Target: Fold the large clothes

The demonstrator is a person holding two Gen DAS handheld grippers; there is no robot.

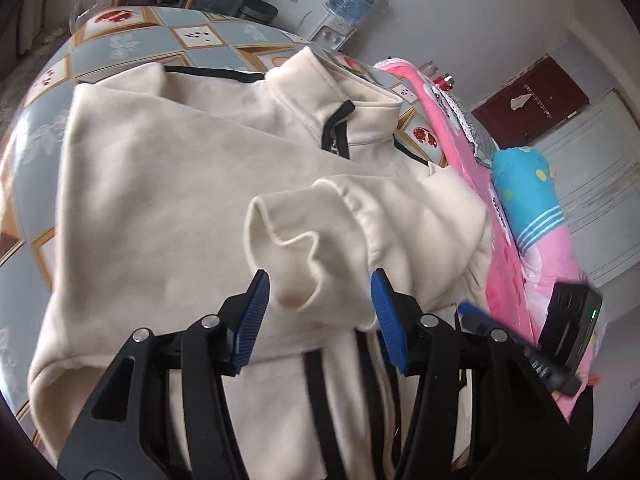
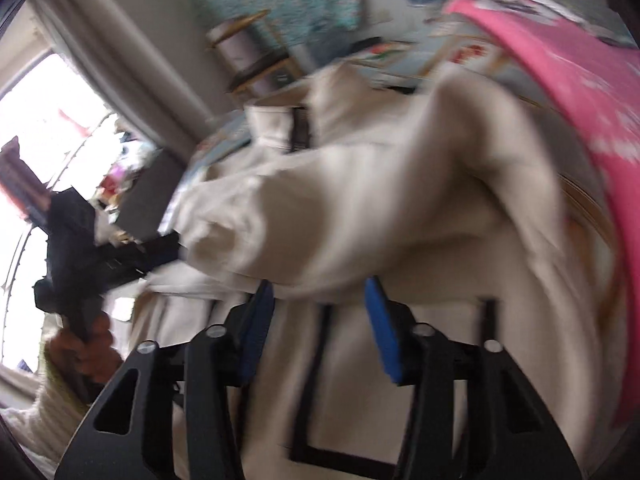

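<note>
Cream fleece jacket with black zip trim (image 1: 168, 184) is lying spread on the table with a blue and brown tiled pattern cloth (image 1: 120, 46), beside a pink printed fabric bundle (image 1: 516, 216). Its folded sleeve cuff (image 1: 304, 248) is sitting between the blue pads of the left gripper (image 1: 318, 292), which are standing apart and not pressing it. The right gripper (image 2: 318, 300) is also standing apart over the blurred cream cloth, gripping nothing.
</note>
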